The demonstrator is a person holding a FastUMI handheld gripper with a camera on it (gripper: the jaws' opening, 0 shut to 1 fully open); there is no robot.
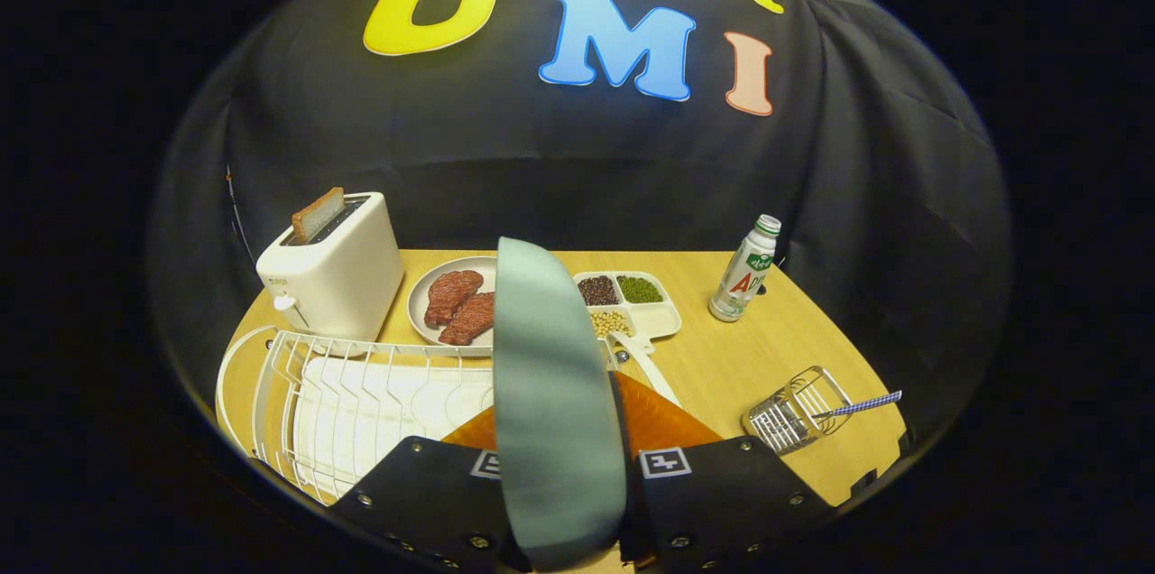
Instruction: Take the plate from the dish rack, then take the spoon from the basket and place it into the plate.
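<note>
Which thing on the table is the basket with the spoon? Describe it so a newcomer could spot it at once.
Start at the white bottle near the table's far corner, then come toward the gripper, which is shut on the plate. The basket is a small wire cage lying alone there, a blue-checked spoon handle sticking out.

Lighting even, moderately warm, from above; table (722, 357) well lit, booth wall behind it dark with faint fold highlights. Soft, short shadows under toaster (334, 272) and bottle (744, 272). Mild sheen along the edge of the plate (552, 393), which sits close to the lens and reads slightly soft. Gripper (564, 511) fingers pressed on the plate from both sides, in shade. Strong fisheye bowing: table edge and dish rack (361, 402) wires curve; detail smears toward the periphery. Mid-field objects sharp. No blown highlights.
</note>
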